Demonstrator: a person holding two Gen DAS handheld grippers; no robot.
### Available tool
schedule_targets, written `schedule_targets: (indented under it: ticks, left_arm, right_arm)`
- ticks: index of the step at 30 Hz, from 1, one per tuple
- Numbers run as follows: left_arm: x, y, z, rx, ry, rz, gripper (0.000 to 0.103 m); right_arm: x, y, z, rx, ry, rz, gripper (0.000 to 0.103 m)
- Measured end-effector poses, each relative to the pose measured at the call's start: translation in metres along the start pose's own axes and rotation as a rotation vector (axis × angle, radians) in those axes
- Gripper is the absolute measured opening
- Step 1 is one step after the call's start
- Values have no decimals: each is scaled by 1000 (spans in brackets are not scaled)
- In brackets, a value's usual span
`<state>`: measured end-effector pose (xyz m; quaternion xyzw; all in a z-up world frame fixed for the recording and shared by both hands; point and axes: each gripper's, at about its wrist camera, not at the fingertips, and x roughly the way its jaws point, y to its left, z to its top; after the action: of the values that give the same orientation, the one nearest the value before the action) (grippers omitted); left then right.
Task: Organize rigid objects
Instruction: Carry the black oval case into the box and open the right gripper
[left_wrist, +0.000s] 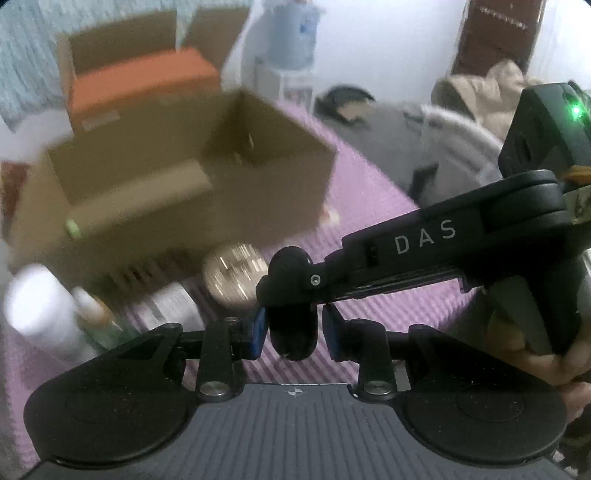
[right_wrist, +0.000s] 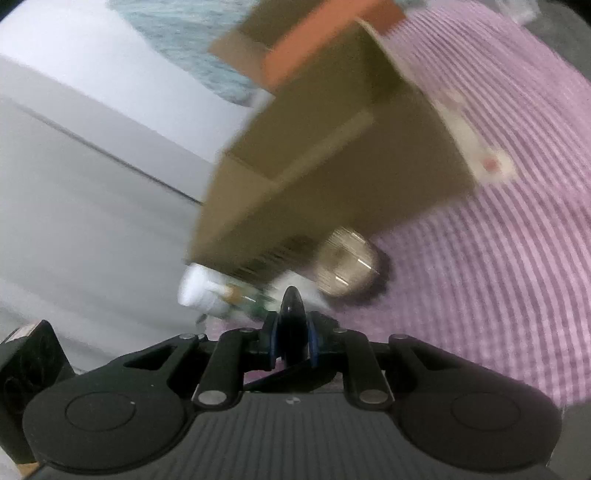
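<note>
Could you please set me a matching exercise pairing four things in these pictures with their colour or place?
Things:
1. cardboard box
2. round tin
3. bottle
4. held object

Descriptions:
A. white, far left in the left wrist view
B. black, nearest the camera
C. brown, open at the top
D. shiny gold, by the box's near face

Pairs: 1-C; 2-D; 3-A; 4-B

A pink ribbed bedspread (left_wrist: 369, 206) covers the bed; beyond stand a white wall (left_wrist: 388, 44), brown door (left_wrist: 498, 33) and heaped grey and beige clothes (left_wrist: 461, 110).
</note>
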<state>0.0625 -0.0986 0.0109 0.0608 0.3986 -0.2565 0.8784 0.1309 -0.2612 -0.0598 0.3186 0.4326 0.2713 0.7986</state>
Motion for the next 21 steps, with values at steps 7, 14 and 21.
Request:
schedule_targets:
  ticks: [7, 14, 21]
  left_arm:
    - [-31, 45, 54, -23, -74, 93, 31]
    - [11, 119, 104, -134, 28, 137, 32]
    - [66, 173, 123, -213, 151, 237, 32]
  right_arm:
    - [16, 63, 65, -139, 3, 83, 18]
    - [100, 73, 147, -100, 143, 106, 18]
    - [187, 61, 188, -55, 236, 60, 18]
